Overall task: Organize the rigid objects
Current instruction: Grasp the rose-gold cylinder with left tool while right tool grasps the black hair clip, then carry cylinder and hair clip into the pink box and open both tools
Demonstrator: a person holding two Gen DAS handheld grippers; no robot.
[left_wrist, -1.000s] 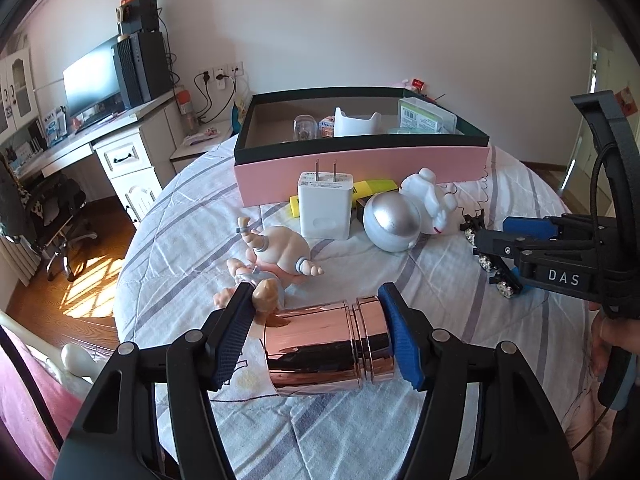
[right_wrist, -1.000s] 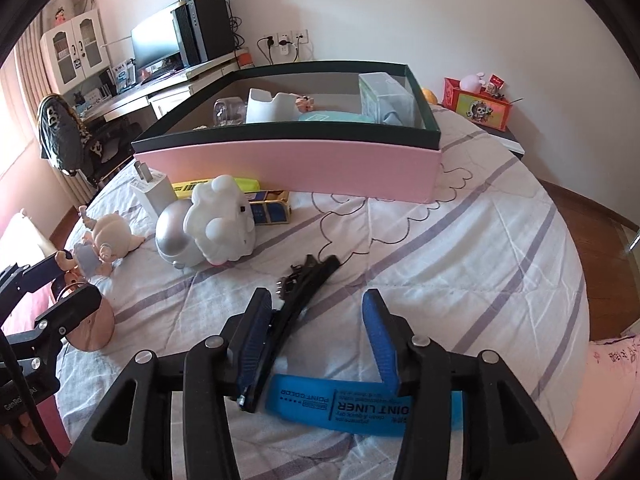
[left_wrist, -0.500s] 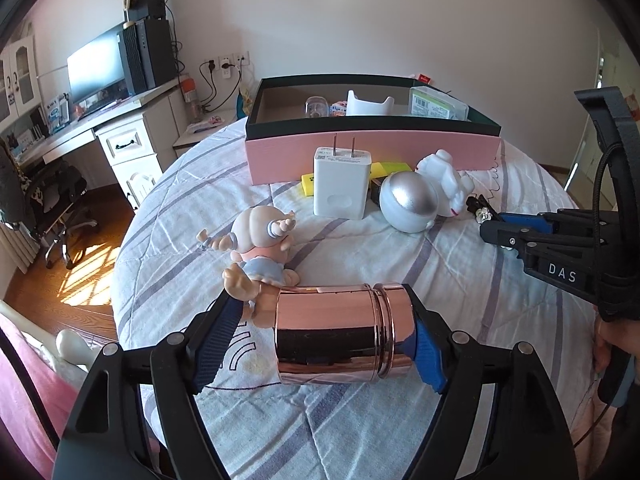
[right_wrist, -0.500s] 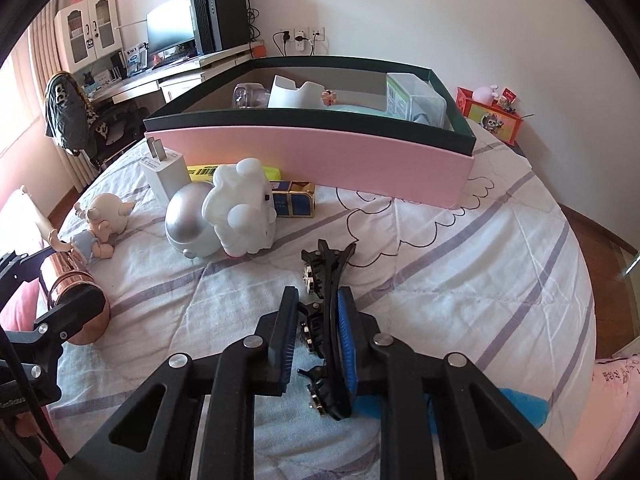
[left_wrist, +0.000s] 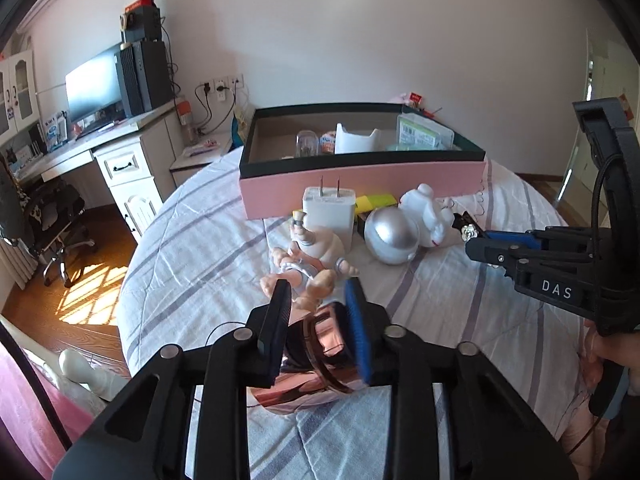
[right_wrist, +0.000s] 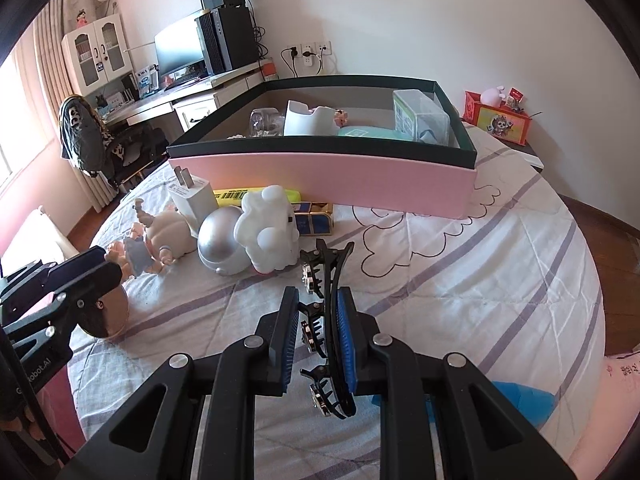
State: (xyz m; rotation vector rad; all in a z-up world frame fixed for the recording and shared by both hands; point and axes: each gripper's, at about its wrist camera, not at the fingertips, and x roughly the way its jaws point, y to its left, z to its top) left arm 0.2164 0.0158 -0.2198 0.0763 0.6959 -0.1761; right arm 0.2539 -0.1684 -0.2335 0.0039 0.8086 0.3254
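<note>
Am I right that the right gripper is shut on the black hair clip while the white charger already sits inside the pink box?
Not quite. The right gripper is indeed shut on the black hair clip, but the white charger is not inside the pink box; it stands on the bedspread in front of the box's pink wall, prongs up. The left wrist view shows this plainly.

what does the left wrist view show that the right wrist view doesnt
Only the left wrist view: the left gripper closing on the copper canister seen from above, pads on its sides.
Only the right wrist view: the right gripper shut on the black hair clip, and a red box behind the table.
Both: the pink box, white charger, silver ball, white figurine and doll.
</note>
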